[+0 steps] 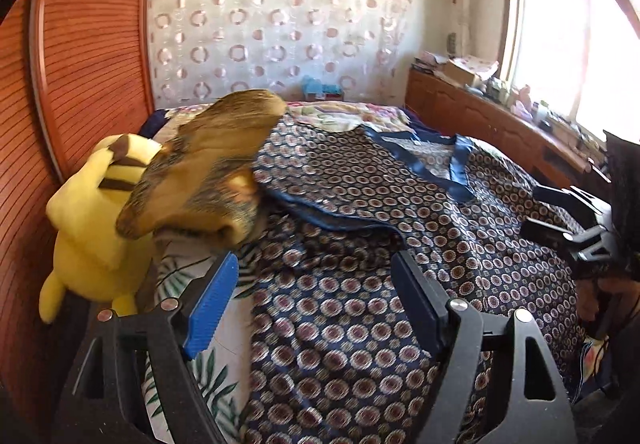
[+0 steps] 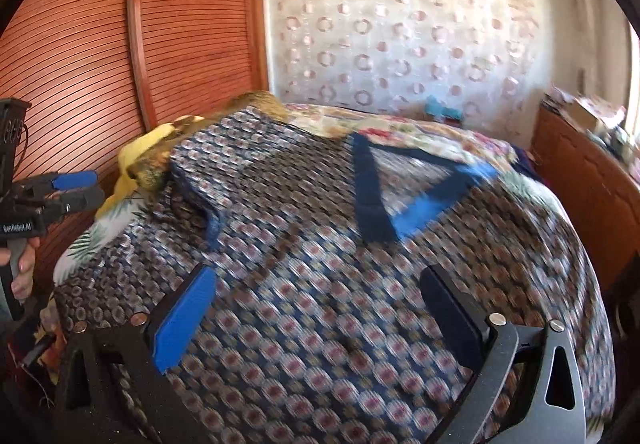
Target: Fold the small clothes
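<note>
**Here, both jaws stand wide over the patterned garment**

Now the patterned garment point(image 1: 352, 204), dark blue with rows of small round medallions and a plain blue V-shaped neckband, lies spread across the bed point(image 1: 340, 112) and fills the middle and lower part of both views. In the left wrist view one edge of it is folded over on itself, making a raised blue-hemmed flap just left of centre.

The left gripper point(image 1: 316, 268) hangs above the cloth at the bottom of its own frame. Its jaws stand wide apart, one blue pad on the left and a black one on the right, and nothing is between them but the garment lying below.

The right gripper point(image 2: 320, 284) is likewise wide open at the bottom of its view, with the fabric beneath and nothing clamped. That view is blurred, so whether the pads brush the cloth cannot be told.

At the left of the left wrist view a yellow plush toy point(image 1: 92, 220) sits against the slatted wooden panel point(image 1: 88, 44), with a brown furry plush point(image 1: 204, 164) lying partly over it and touching the garment's folded edge. A window point(image 1: 568, 44) glows at the upper right.
</note>
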Demonstrator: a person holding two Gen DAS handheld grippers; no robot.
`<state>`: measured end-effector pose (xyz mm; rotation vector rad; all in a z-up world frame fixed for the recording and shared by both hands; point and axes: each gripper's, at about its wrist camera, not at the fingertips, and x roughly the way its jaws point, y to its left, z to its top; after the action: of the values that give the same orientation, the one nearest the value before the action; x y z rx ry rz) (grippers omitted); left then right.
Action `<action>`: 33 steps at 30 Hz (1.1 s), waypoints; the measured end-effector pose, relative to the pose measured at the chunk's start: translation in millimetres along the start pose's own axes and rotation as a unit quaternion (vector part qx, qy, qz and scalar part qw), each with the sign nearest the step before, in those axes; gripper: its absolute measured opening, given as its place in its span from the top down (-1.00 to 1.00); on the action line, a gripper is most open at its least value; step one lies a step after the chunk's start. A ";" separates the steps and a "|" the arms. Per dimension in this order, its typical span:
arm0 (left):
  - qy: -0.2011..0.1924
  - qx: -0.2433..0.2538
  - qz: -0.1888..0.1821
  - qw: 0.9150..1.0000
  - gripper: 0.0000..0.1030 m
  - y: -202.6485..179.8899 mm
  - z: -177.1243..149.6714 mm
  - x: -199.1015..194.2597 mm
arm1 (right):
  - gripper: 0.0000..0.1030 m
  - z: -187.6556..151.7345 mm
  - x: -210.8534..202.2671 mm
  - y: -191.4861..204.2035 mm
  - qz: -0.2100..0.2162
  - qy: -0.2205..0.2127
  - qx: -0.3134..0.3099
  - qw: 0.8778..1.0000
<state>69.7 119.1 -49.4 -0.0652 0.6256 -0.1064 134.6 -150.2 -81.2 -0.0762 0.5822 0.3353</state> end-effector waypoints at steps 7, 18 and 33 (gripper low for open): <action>-0.007 -0.022 0.018 1.000 -0.54 17.6 -10.6 -9.9 | -0.82 46.2 53.4 33.3 0.066 0.010 -0.045 0.997; -0.007 -0.040 0.030 0.999 -0.54 41.3 -28.9 -18.4 | -0.49 95.5 172.3 94.8 0.134 0.090 -0.103 0.981; 0.000 -0.042 0.018 0.999 -0.54 36.6 -35.2 -9.6 | 0.81 122.2 217.2 116.5 0.108 0.102 -0.122 0.981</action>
<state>44.3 155.6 -75.7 -0.1352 0.6315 -0.0452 330.4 42.5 -96.2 -0.2868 0.7535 0.6147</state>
